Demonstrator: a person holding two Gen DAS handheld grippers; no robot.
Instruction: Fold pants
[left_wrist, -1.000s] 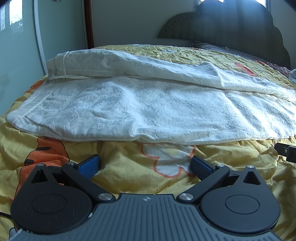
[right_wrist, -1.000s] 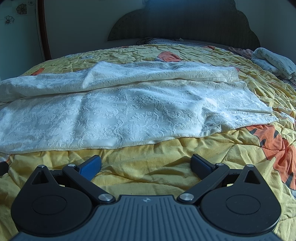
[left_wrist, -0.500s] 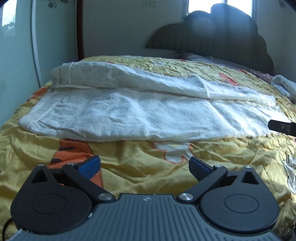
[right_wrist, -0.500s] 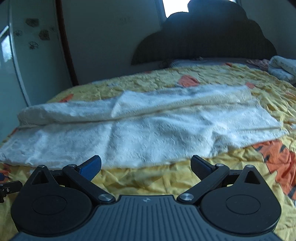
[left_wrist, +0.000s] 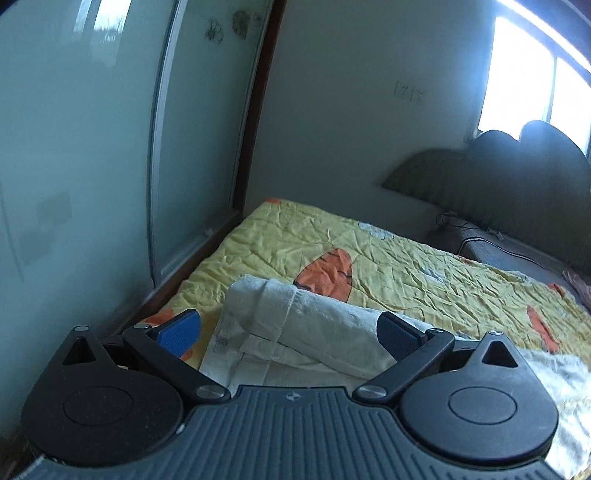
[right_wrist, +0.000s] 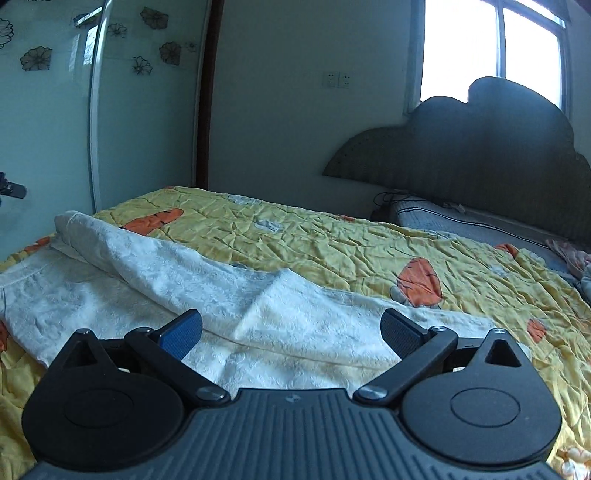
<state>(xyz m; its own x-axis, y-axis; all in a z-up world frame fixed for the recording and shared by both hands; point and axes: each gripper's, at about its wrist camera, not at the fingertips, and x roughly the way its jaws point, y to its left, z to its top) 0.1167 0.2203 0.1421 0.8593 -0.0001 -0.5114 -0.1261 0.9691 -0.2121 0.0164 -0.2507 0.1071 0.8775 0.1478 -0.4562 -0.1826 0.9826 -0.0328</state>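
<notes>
Though folded lengthwise, the white pants lie rumpled.

bed, yellow quilt, white pants

Room dim, bluish cast. Daylight pours through window above headboard, blown out white. Left wrist view soft, motion-smeared; window glare flares at top right corner. Fisheye bends sliding door frame at edges.

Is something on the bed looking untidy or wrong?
Only the white pants: their upper layer lies askew with a raised crease, not flat. The yellow quilt is wrinkled; nothing spilled or damaged.
</notes>
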